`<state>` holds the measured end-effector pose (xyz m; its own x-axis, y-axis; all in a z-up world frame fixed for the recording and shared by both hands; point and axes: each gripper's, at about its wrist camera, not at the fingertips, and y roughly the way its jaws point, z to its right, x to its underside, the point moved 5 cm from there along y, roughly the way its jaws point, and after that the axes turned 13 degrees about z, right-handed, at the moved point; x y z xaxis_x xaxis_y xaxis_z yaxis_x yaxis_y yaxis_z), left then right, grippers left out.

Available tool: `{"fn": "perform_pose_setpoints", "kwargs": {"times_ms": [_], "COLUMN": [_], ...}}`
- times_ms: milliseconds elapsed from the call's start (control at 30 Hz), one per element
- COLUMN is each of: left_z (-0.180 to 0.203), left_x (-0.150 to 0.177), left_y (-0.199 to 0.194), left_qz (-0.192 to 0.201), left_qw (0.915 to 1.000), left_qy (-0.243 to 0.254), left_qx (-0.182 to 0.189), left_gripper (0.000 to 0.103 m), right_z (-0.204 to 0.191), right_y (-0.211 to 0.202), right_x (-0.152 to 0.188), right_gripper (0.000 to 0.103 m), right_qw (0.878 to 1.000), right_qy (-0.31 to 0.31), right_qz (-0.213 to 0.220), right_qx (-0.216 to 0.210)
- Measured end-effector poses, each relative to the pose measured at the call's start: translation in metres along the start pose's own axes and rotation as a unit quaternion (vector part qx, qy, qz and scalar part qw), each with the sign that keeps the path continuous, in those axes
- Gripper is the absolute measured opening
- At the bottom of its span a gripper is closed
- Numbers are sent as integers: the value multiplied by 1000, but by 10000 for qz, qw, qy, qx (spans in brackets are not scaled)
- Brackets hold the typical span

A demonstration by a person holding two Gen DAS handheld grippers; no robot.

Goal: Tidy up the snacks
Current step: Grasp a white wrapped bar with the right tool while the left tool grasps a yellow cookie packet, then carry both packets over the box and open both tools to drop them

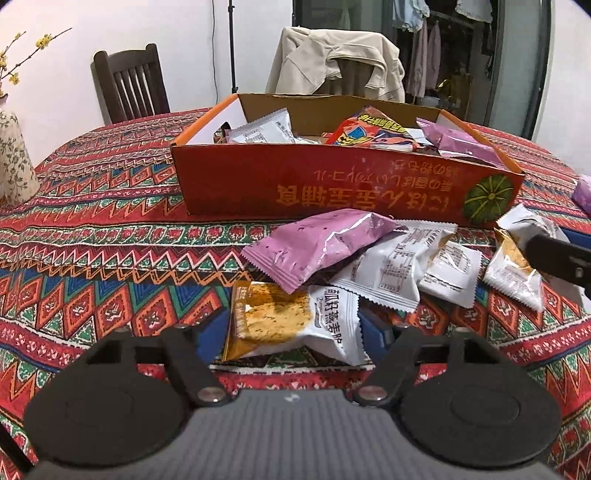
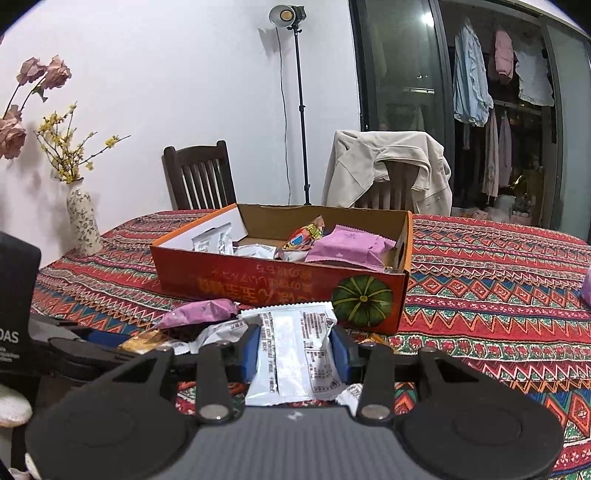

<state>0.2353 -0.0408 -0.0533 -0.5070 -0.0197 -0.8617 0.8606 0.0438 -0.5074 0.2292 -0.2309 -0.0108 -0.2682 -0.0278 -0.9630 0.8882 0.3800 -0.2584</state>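
Right gripper (image 2: 295,350) has jaws clamped on a white snack packet (image 2: 295,354); the orange pumpkin box (image 2: 280,284) sits straight ahead. Left gripper (image 1: 291,328) jaws wide around an oat-crisp packet (image 1: 295,321).

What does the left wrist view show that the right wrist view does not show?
Only the left wrist view shows the left gripper open around an orange-and-white oat snack packet lying on the tablecloth.

Only the right wrist view shows the right gripper shut on a white snack packet, also a studio lamp on a stand and pink flowers.

Both show the orange pumpkin box holding packets, a purple packet before it, the dark wooden chair and the beige jacket.
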Motion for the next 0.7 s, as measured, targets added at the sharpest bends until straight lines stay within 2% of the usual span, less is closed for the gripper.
{"fn": "perform_pose_setpoints", "kwargs": {"times_ms": [200,367,700], "left_z": [-7,-14,-27], "left_x": [3,6,-4], "left_y": [-12,-25,-62], "left_qz": [53,128,517], "left_qw": [9999,9999,9986], "left_qy": [-56,-15,28], "left_qx": [106,75,81], "left_gripper": [60,59,59], "right_z": [-3,-7,-12], "right_y": [-5,-10,-19], "right_x": [2,1,-8], "right_gripper": [40,40,40], "right_qw": [10000,10000,9999], "right_qy": [-23,-33,-68], "right_qz": [-7,25,81], "right_qx": [-3,-8,14]}}
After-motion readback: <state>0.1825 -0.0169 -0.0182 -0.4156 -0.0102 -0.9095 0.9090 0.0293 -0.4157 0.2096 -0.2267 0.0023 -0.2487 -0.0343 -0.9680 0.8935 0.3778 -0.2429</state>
